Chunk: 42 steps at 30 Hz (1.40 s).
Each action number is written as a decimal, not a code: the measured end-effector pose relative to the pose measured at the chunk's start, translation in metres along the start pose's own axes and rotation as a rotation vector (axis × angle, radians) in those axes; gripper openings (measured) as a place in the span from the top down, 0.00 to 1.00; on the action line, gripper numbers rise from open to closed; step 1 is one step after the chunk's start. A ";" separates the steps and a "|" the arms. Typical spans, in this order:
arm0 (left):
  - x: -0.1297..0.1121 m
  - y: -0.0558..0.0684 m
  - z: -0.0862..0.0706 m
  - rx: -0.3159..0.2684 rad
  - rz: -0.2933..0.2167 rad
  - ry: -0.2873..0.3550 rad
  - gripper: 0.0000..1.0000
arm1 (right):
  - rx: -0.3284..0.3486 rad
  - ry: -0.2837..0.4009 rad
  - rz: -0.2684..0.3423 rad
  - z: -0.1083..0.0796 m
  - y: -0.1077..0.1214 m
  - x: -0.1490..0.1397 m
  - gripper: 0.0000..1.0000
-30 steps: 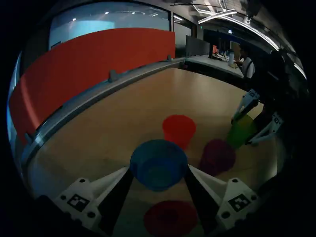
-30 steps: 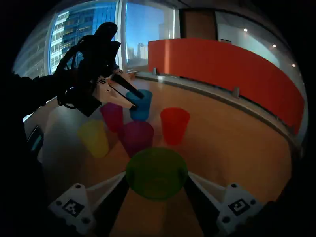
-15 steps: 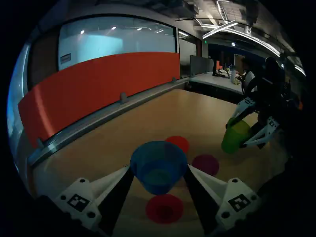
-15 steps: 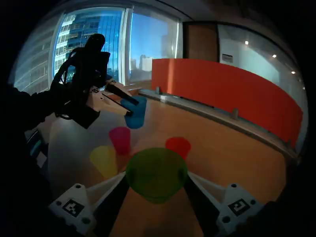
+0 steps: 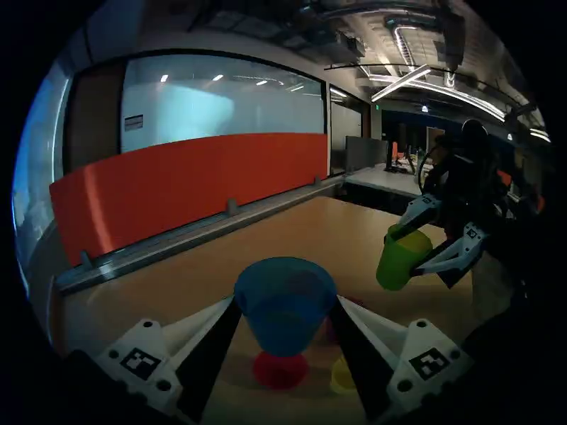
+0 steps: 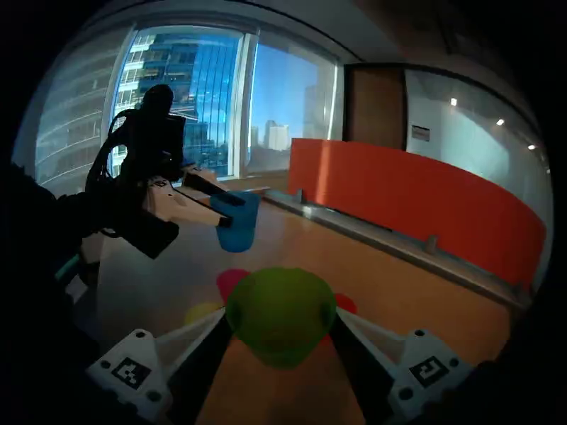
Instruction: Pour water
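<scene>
L gripper (image 5: 285,315) clamped on blue cup (image 5: 285,294), R gripper (image 6: 281,326) clamped on green cup (image 6: 280,304). Both upright, well apart; green sits mid-right in left gripper view. Prob needs rims closer before tilt.

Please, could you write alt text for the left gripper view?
The left gripper holds a blue cup above a wooden table, with a red cup and a yellow cup below it. Farther off, the right gripper holds a green cup in the air.
</scene>
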State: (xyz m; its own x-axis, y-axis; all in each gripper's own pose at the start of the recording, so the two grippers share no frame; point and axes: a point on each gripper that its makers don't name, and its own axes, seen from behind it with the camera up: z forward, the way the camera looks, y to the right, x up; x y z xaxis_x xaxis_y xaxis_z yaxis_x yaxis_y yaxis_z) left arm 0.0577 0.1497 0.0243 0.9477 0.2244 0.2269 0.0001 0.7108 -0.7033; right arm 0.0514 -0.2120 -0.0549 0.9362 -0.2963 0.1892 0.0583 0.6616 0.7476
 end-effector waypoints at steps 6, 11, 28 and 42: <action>0.005 0.002 -0.016 0.016 -0.014 0.042 0.15 | 0.013 0.062 -0.005 0.005 -0.007 0.022 0.09; 0.008 0.003 -0.025 0.029 -0.021 0.070 0.15 | 0.024 0.112 0.008 0.010 -0.010 0.038 0.09; 0.012 0.010 -0.043 0.050 -0.005 0.126 0.15 | 0.036 0.223 0.007 0.025 -0.010 0.078 0.09; 0.019 0.009 -0.053 0.089 0.064 0.170 0.15 | 0.036 0.209 -0.014 0.042 -0.011 0.081 0.10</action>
State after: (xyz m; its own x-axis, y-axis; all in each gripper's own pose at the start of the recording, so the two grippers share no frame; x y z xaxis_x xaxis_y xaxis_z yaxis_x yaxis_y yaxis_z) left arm 0.0928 0.1256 -0.0133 0.9852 0.1603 0.0613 -0.0828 0.7568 -0.6484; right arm 0.1117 -0.2718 -0.0216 0.9871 -0.1534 0.0453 0.0627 0.6319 0.7725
